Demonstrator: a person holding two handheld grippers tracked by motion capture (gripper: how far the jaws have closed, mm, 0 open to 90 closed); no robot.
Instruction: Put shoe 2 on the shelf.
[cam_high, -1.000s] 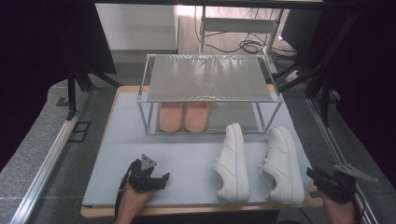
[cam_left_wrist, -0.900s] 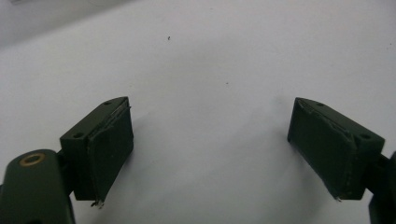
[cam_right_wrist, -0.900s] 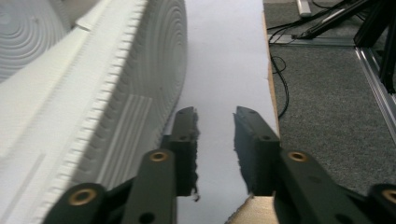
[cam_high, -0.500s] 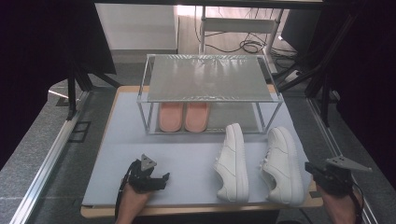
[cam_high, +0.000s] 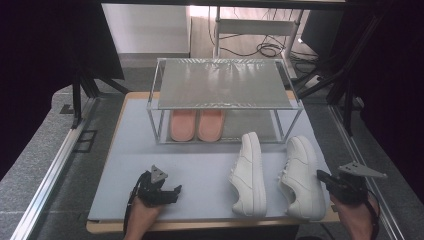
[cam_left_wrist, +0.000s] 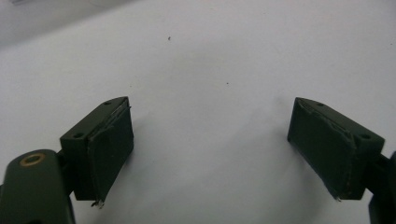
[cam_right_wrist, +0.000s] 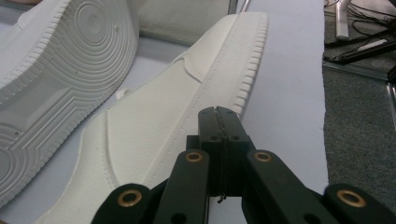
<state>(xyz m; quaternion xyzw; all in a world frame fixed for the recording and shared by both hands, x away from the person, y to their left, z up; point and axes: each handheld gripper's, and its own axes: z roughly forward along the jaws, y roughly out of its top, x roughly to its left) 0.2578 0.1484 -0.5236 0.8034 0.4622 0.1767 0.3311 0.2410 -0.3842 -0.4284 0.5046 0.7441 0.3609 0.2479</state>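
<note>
The right gripper (cam_high: 324, 176), jaws pressed together and empty, hangs just beside the right sneaker (cam_high: 301, 176), which lies before the rack (cam_high: 225, 85) next to its mate (cam_high: 249, 172). This looks like the approach; next, open the jaws to grasp that sneaker. The left gripper (cam_high: 170, 192) rests wide open on the mat (cam_high: 200, 165).

Pair of salmon-pink flat insoles (cam_high: 196, 125) on the lower level of the metal wire-frame shoe rack (cam_high: 225, 82): far ends hidden under the grey top shelf. White leather sneaker lying on its side (cam_right_wrist: 56, 70): sole cut off by left and top edges in the right gripper view. Upright white sneaker (cam_right_wrist: 177, 116): heel end hidden behind the pressed-together black jaws, cut off at the bottom.
</note>
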